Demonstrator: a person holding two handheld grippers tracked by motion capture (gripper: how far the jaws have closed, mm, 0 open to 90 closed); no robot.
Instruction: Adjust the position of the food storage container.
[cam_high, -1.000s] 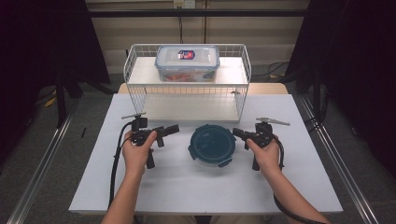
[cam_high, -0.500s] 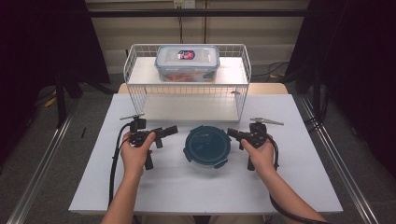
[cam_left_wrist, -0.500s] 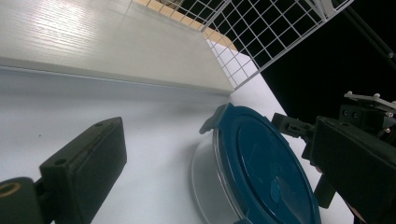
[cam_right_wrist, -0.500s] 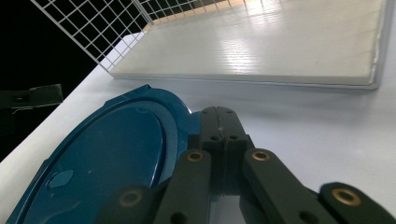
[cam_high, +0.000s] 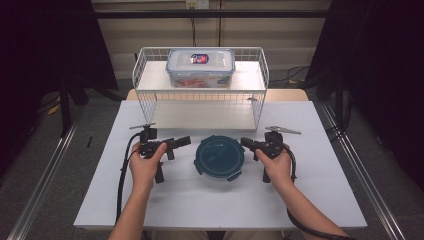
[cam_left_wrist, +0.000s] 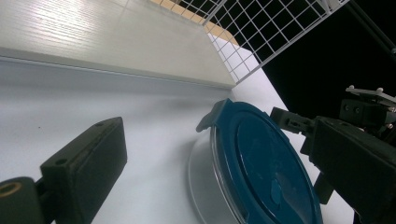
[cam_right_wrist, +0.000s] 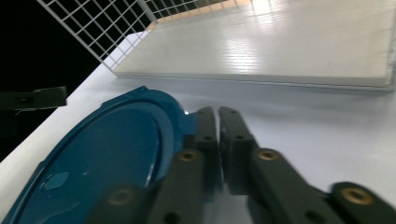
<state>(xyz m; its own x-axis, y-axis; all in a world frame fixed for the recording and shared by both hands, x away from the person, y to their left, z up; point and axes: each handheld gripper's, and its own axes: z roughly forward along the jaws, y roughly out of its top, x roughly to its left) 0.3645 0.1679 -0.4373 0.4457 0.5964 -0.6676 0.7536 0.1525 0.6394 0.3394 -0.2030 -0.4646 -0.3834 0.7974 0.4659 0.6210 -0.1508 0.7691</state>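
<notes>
A round clear container with a dark blue lid (cam_high: 219, 157) (cam_left_wrist: 266, 172) (cam_right_wrist: 107, 154) sits on the white table (cam_high: 310, 190) between both hands. My left gripper (cam_high: 179, 145) (cam_left_wrist: 215, 135) lies level just left of it, open wide, nothing between its jaws. My right gripper (cam_high: 246, 142) (cam_right_wrist: 212, 112) points at the lid's right rim, its tips against a lid latch. Those jaws stand almost together with only a thin slit; they have just been opening slightly, with nothing between them. In the left gripper view the right gripper's tip (cam_left_wrist: 289, 122) shows at the lid's far edge.
A white wire rack (cam_high: 200, 95) stands at the table's back, its lower board (cam_left_wrist: 116, 42) (cam_right_wrist: 280, 46) close behind the container. On top rests a clear rectangular food box (cam_high: 200, 66) with red contents. Dark curtains flank the table.
My right hand has come a little leftward up to the lid, and the container has slid slightly left. The left hand has kept still.
</notes>
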